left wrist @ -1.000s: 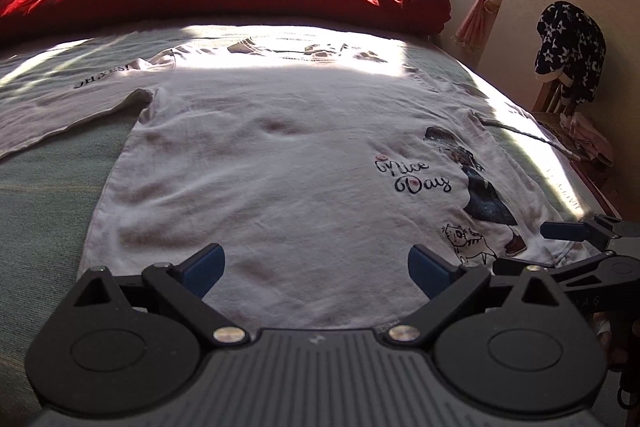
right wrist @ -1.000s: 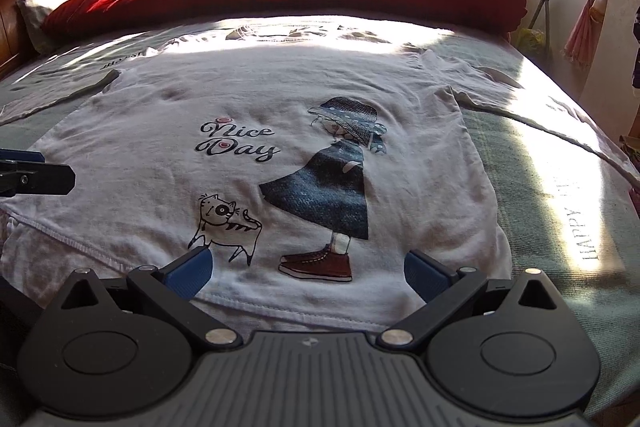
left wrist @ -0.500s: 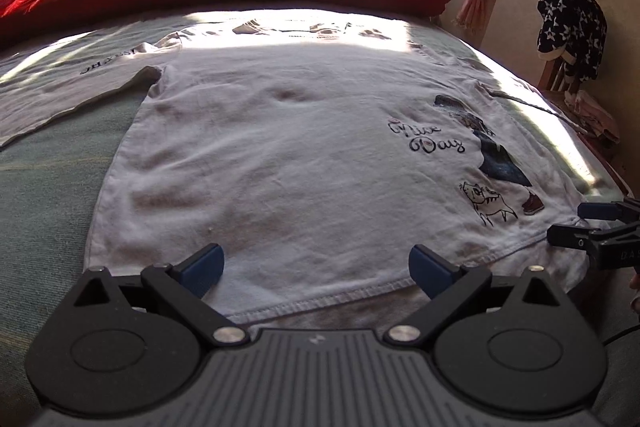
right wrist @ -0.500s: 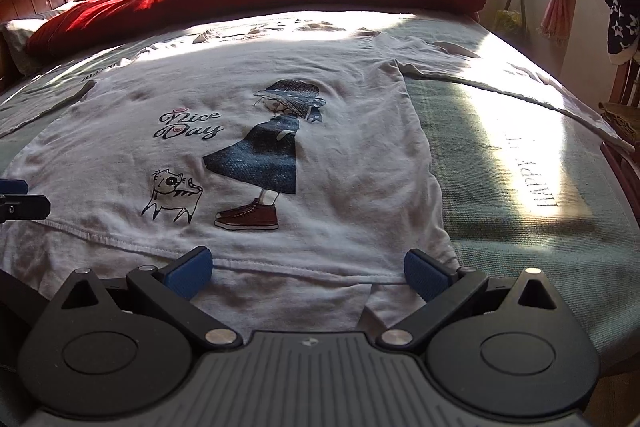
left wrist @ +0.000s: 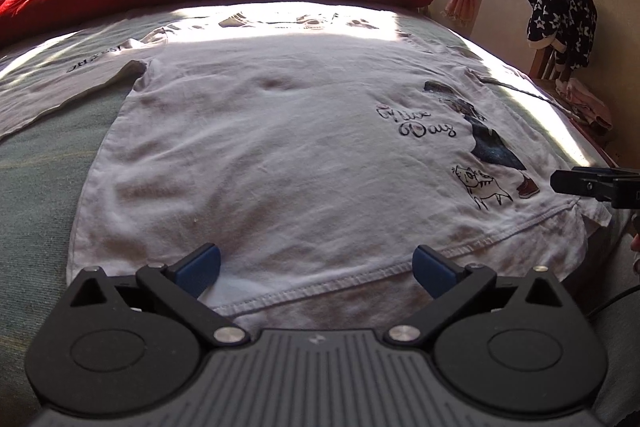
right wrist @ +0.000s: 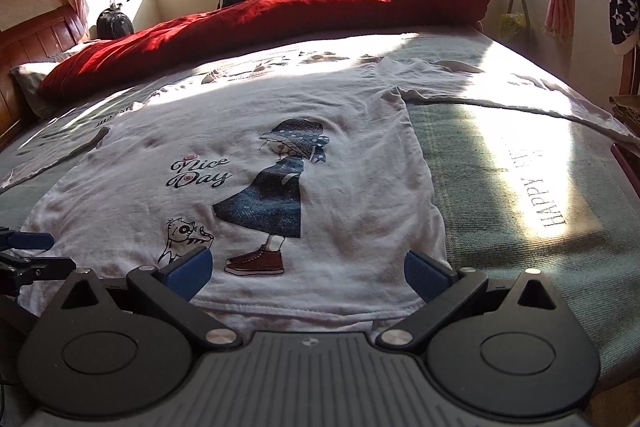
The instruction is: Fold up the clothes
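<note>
White t-shirt (right wrist: pixel 248 163) flat on bed (right wrist: pixel 500 227), print reads "Nice Day"; bedsheet reads "HAPPY". Left claw (left wrist: pixel 316 269) and right claw (right wrist: pixel 307 269) both spread wide at hem, gripping nothing

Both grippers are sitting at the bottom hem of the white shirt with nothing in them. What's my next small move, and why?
Probably ease both grippers forward and down onto the hem, then close. The white shirt lies flat, print up, on the bed. The left gripper and right gripper are both open, each straddling the hem without pinching it, so a grip comes before any fold.
</note>
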The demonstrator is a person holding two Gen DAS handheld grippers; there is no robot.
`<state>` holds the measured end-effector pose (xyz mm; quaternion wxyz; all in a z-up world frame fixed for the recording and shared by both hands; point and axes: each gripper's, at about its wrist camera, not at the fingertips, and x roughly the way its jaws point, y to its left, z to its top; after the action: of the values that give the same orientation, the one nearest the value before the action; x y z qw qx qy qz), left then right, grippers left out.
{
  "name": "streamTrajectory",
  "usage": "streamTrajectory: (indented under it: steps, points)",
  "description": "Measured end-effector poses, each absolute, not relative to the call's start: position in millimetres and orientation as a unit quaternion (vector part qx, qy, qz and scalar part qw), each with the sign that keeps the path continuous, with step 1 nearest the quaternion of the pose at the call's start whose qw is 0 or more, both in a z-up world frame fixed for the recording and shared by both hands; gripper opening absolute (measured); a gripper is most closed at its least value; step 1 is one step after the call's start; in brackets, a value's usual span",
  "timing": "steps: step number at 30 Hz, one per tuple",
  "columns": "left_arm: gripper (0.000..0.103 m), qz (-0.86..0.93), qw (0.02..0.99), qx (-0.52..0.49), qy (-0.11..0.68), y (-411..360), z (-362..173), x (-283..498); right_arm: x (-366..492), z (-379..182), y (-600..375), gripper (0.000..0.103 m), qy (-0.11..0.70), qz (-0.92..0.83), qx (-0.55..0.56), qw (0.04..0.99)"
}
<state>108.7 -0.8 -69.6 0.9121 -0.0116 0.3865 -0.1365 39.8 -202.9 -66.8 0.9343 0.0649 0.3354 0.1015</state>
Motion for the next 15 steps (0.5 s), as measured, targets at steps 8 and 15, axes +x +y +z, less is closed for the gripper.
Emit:
streamTrajectory:
  steps: [8,15]
  points:
    - [0.102,-0.136,0.912,-0.043,0.384,9.7,-68.5,111.6,56.1,-77.4,-226.8,0.103,0.327,0.098,0.126,0.931]
    - [0.102,-0.132,0.91,-0.083,0.385,23.0,-67.3,117.3,66.9,-70.5,-217.2,0.103,0.325,0.093,0.093,0.937]
